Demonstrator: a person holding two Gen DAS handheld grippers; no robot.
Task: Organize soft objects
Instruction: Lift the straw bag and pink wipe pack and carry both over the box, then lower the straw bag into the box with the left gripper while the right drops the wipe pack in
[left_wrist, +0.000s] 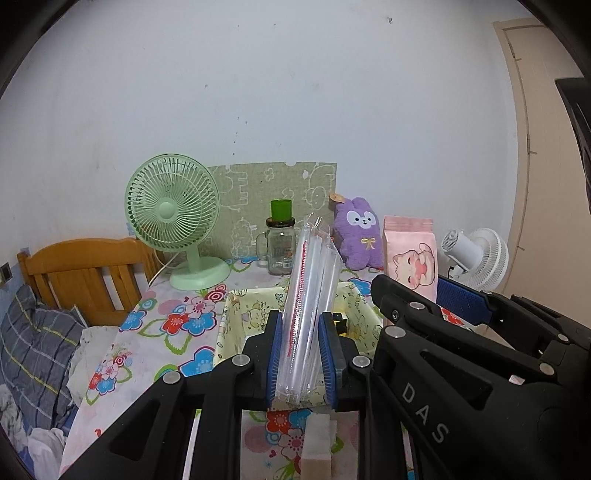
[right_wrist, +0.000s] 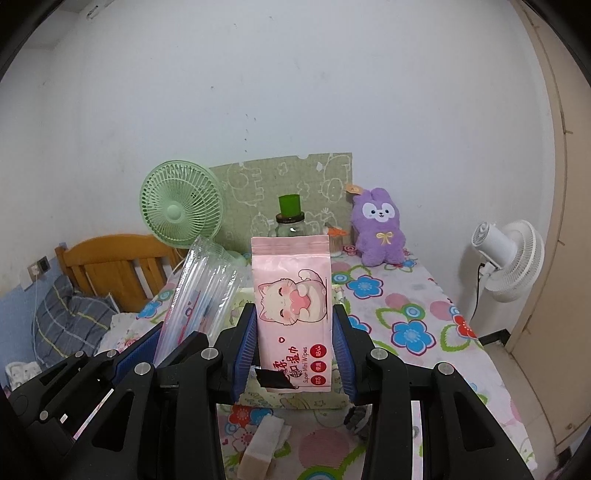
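Left tongs (left_wrist: 303, 354): blue pads clamped on a clear plastic sleeve of stacked cups (left_wrist: 309, 306), held upright above the yellow-lined fabric basket (left_wrist: 236, 306) on the flowered bench (left_wrist: 162, 332). Right tongs (right_wrist: 293, 354): closed partway on a pink wet-wipes pack (right_wrist: 291, 306) with a cat print, held upright over the same basket. Behind, on the bench: green desk fan (left_wrist: 171, 218), glass jar with green cap (left_wrist: 279, 243), purple plush rabbit (right_wrist: 378, 229); a white fan (right_wrist: 508, 254) stands beside the bench.
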